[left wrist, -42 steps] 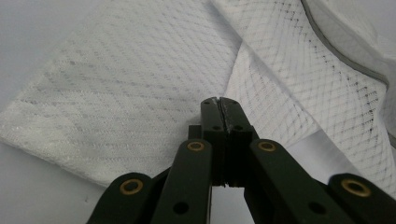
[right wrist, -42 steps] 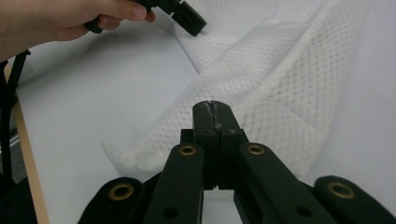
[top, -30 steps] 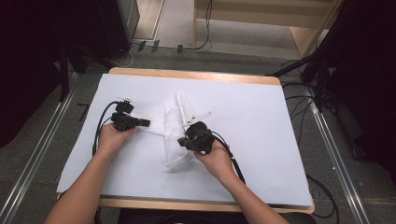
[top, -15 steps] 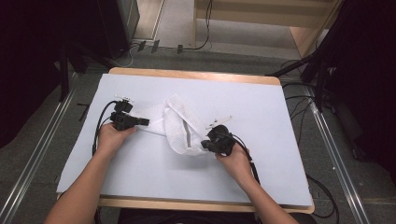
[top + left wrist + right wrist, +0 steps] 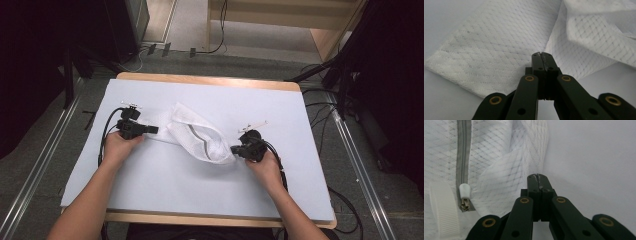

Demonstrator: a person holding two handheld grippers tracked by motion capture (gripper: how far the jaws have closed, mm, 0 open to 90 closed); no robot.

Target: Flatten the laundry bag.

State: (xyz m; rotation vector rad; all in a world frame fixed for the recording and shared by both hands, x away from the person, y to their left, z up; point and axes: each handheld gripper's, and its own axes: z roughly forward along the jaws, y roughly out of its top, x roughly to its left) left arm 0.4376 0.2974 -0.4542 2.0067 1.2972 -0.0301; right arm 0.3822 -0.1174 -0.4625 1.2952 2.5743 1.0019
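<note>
Item: white mesh laundry bag (image 5: 197,137) with grey zipper (image 5: 461,160), stretched between the left gripper (image 5: 152,130) and right gripper (image 5: 235,149), both clamped on its edges. Judged light, limp, snag-prone; hold by hems.

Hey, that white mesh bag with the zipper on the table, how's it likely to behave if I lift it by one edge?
The white mesh bag would probably go floppy and drape, since it already lies crumpled in soft folds. It looks light for its size: thin open weave. The grey zipper and its pull are likely the stiffest part, so that side may hang lower. It shouldn't roll.
</note>
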